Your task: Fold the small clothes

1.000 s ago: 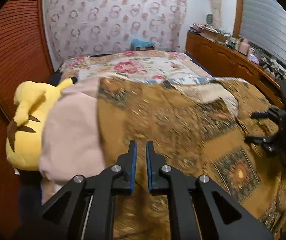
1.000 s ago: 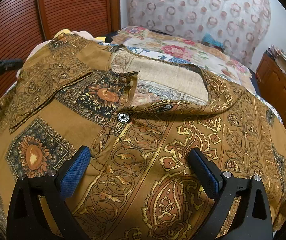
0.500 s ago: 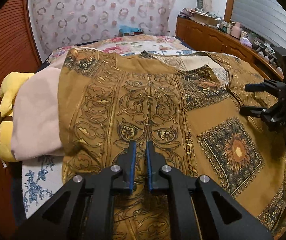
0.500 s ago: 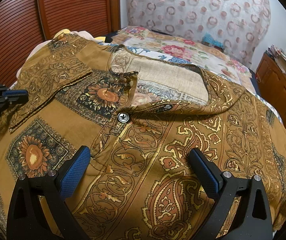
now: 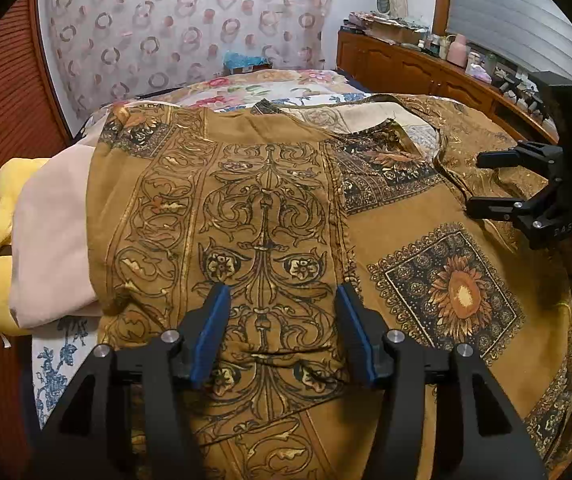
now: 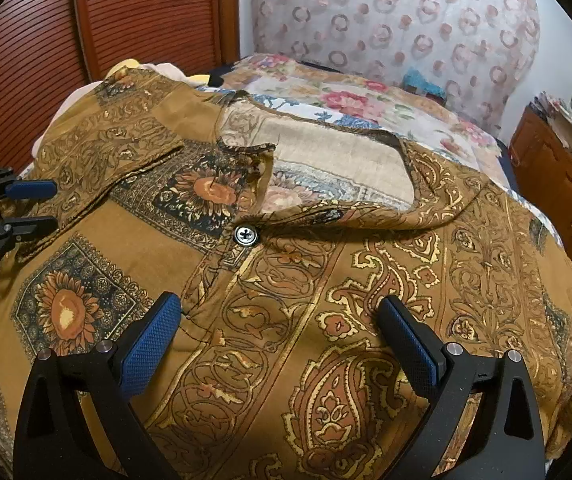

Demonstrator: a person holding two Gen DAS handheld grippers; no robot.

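Note:
A brown shirt (image 5: 426, 240) printed with paisley and sunflowers lies spread on the bed, its collar open above a metal button (image 6: 245, 235). One side panel (image 5: 262, 208) is folded over onto the front. My left gripper (image 5: 282, 320) hovers just above that fold's near edge. Its jaws are opening, and the cloth lies flat under the gap with no pad pressing on it. The left gripper (image 6: 46, 206) also shows at the left edge of the right wrist view. My right gripper (image 6: 278, 320) stands wide open over the shirt's chest, holding nothing, and appears as the right gripper (image 5: 482, 182) at the right of the left wrist view.
A yellow plush toy (image 5: 2, 208) and a beige cloth (image 5: 50, 232) lie at the shirt's left edge. The floral bedspread (image 5: 270, 88) runs on behind. A wooden cabinet (image 5: 406, 64) with clutter lines the right side, and a slatted wooden door (image 6: 146, 12) the left.
The left gripper carried the side panel over, laid it flat on the shirt front, sank a little, then went from shut to open. The right gripper has not moved.

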